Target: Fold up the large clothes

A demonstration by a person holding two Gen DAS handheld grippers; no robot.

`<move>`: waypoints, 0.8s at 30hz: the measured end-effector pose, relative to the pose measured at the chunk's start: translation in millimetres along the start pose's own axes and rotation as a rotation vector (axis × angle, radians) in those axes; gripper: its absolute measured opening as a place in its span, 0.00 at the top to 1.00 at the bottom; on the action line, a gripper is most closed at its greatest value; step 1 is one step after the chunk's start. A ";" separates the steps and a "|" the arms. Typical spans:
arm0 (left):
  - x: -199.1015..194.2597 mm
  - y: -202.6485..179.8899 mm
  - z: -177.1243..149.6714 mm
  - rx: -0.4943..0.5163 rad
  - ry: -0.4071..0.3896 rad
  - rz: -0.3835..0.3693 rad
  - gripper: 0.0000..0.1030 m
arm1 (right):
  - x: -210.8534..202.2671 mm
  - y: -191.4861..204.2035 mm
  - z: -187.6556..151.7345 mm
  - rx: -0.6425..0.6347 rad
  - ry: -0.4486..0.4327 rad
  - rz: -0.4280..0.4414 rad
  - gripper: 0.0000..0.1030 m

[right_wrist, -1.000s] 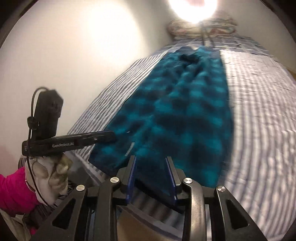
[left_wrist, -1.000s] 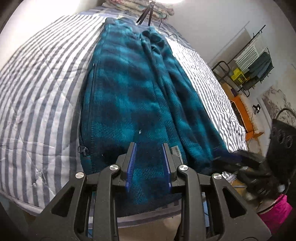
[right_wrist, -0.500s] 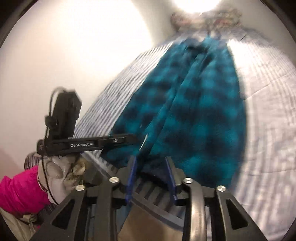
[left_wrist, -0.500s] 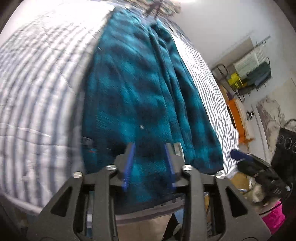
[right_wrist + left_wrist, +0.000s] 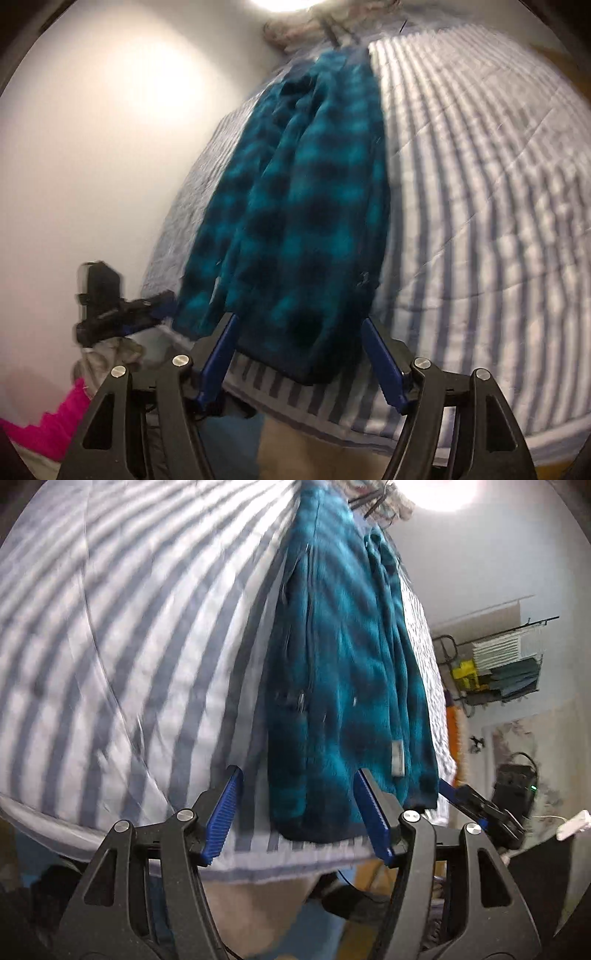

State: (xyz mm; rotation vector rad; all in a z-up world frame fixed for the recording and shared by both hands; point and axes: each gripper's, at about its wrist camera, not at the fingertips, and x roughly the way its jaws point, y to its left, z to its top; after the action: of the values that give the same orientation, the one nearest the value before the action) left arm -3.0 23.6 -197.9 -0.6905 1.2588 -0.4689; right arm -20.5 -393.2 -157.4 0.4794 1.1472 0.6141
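Note:
A teal and black plaid fleece jacket [image 5: 343, 672] lies lengthwise on a striped bed [image 5: 129, 646], folded to a narrow strip, its hem at the near bed edge. It also shows in the right wrist view [image 5: 303, 221]. My left gripper [image 5: 299, 812] is open and empty, its jaws wide apart just in front of the hem's left corner. My right gripper [image 5: 299, 350] is open and empty, its jaws spread around the hem's near corner. The right gripper also shows in the left wrist view [image 5: 476, 805], and the left gripper in the right wrist view [image 5: 122, 314].
The striped quilt [image 5: 480, 203] covers the whole bed. Pillows [image 5: 332, 18] lie at the head. A white wall [image 5: 92, 147] runs along one side. A rack with clothes [image 5: 509, 668] and a dark bag [image 5: 517, 779] stand beside the bed.
Both grippers have opened wide and dropped close to the jacket's hem at the bed edge. The views have swung lower, and the jacket lies as before.

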 end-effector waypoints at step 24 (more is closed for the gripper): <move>-3.1 -21.5 -3.2 0.000 0.062 -0.142 0.80 | 40.0 -7.9 -5.6 0.083 0.076 0.279 0.78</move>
State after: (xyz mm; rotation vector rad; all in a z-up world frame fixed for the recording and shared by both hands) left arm -5.8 9.7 -181.2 -0.7734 1.2725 -0.6108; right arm -12.9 -372.1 -191.9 0.6994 1.1911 0.8335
